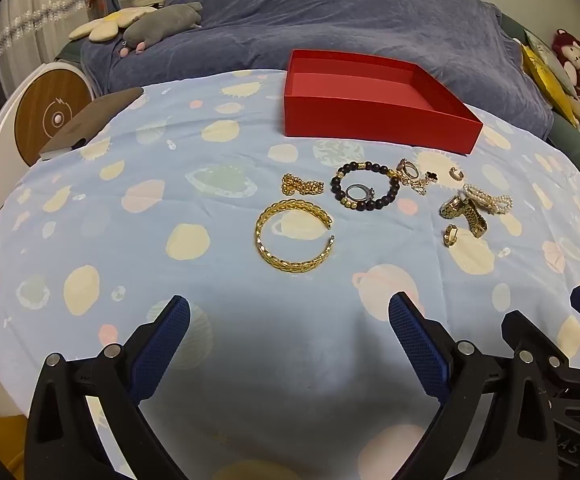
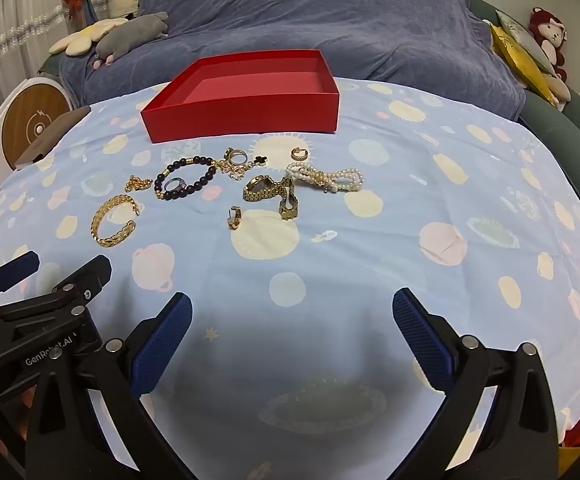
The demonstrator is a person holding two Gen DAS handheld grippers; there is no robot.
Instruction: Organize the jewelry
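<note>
Planet-print blue tablecloth [image 1: 129, 208]: scattered jewelry ahead of both tongs, empty red cardboard box [image 1: 370, 120] beyond. Left gripper [image 1: 290, 316] and right gripper [image 2: 292, 312] spread wide, holding nothing. Gold braided cuff bangle [image 1: 294, 236] nearest; pinch its band squarely.

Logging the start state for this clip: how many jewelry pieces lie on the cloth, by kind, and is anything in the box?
Bracelets and bangles: 3 (gold bangle, dark bead bracelet, pearl strand)
Gold chains: 2 (gold chain, clover chain)
Watch: 1 (gold watch)
Rings and small hoops: 4 (silver ring, gold ring, two hoops)
Red box: 0 inside
Total: 10
</note>
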